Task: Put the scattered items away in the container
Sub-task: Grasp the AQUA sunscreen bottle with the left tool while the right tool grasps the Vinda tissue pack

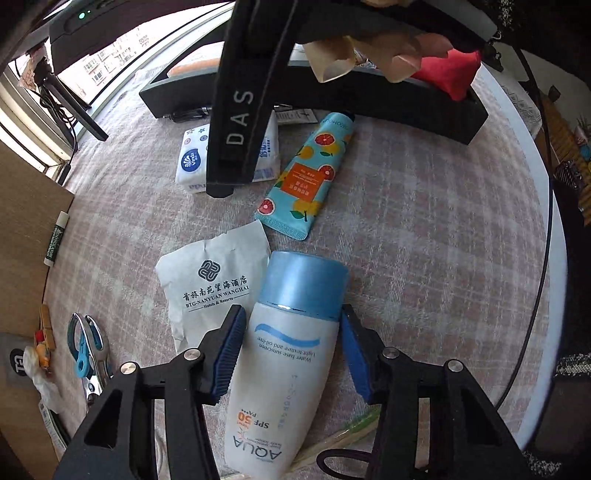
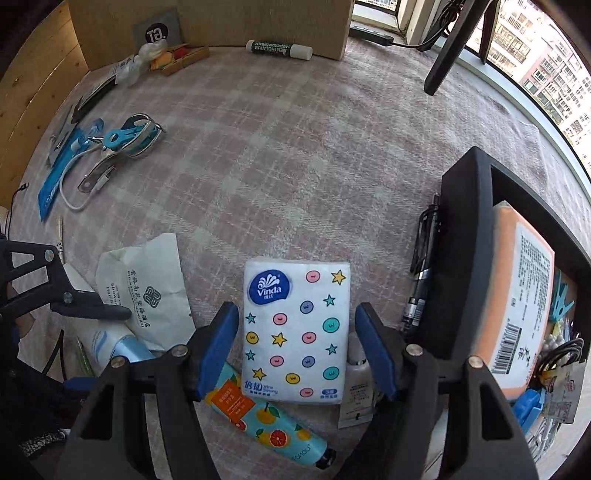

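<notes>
My left gripper [image 1: 291, 354] is open and straddles a white sunscreen bottle with a blue cap [image 1: 284, 369] that lies on the checked cloth; the pads stand close to its sides, apart from it. My right gripper [image 2: 295, 347] is open around a Vinda tissue pack [image 2: 295, 332], pads on either side with small gaps. The pack also shows in the left wrist view [image 1: 192, 162], half hidden by the right gripper's arm. A fruit-print tube [image 1: 306, 177] lies beside it. The black container [image 2: 465, 258] stands at the right and holds an orange pack [image 2: 517, 302].
A white hotel sachet [image 1: 210, 288], a blue-and-metal clip [image 2: 125, 144], a lip balm stick [image 2: 280, 50], a black pen [image 2: 424, 266] against the container wall, and small items near the cardboard wall [image 2: 207, 22]. A tripod leg [image 2: 447, 55] stands at the far edge.
</notes>
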Demonstrator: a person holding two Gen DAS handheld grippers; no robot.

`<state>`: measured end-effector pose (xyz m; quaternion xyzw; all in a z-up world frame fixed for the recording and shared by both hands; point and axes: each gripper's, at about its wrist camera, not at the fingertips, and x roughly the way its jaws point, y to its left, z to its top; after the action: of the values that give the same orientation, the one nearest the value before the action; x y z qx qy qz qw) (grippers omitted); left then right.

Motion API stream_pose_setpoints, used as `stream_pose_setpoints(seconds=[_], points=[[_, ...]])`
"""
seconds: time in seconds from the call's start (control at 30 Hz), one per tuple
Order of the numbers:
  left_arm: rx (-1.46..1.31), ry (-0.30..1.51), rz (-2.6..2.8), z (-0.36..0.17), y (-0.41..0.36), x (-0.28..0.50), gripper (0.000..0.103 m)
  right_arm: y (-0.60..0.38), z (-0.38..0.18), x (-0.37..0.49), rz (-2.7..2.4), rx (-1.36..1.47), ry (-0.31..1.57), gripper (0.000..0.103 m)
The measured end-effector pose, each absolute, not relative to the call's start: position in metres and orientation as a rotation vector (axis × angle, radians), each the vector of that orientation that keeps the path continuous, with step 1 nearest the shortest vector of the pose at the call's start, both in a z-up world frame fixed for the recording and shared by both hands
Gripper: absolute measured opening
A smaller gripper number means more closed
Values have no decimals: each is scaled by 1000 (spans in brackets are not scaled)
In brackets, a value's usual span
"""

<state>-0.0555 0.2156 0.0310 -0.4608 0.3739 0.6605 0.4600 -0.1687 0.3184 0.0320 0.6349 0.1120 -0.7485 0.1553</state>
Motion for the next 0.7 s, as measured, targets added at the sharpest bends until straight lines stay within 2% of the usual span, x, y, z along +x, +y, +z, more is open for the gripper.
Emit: stream_pose_setpoints(seconds=[0.1, 0.37, 0.7], points=[[-1160, 841, 1656, 35, 209, -58, 46, 322, 31, -167, -2148, 1824, 292, 53], [-1214, 668, 1692, 48, 194, -58, 46, 333, 46, -163, -2186, 1790, 178, 52], [-1148, 599, 1793, 90, 192, -58, 45, 346, 84, -143, -2266, 1680, 29, 52]])
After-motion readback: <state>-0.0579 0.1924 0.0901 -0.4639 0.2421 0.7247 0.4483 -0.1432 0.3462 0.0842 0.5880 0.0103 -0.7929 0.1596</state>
